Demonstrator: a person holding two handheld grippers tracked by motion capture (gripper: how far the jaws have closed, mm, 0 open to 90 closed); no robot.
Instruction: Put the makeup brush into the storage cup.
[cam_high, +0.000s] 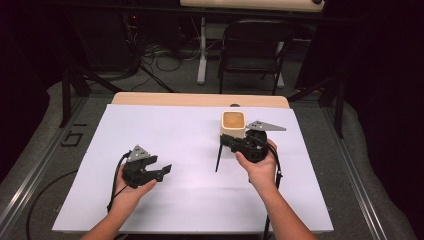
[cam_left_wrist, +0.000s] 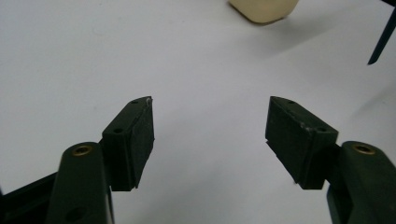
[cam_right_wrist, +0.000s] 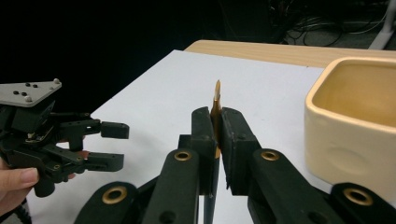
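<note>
a white sheet (cam_high: 180, 150) covers a table, and a cream square cup (cam_high: 233, 124) stands on it toward the far right. everything below is placed from that cup.

the right gripper (cam_high: 227, 141) sits just in front of the cup, its body touching or nearly touching the cup's near wall; which of the two cannot be told. its jaws are pressed together on a thin stick-like tool (cam_right_wrist: 216, 109). in the right gripper view the tool's tan tip rises above the jaws, while its lower part is cut off by the frame edge. in the high view a dark thin shaft (cam_high: 218, 157) slants down from the gripper to the sheet. what kind of tool it is stays hard to make out.

the left gripper (cam_high: 165, 171) is well apart from the cup, to its near left, with its jaws spread and nothing between them. in the left gripper view the cup (cam_left_wrist: 264, 9) is cut off at the top edge.

no writing or labels can be read anywhere.
</note>
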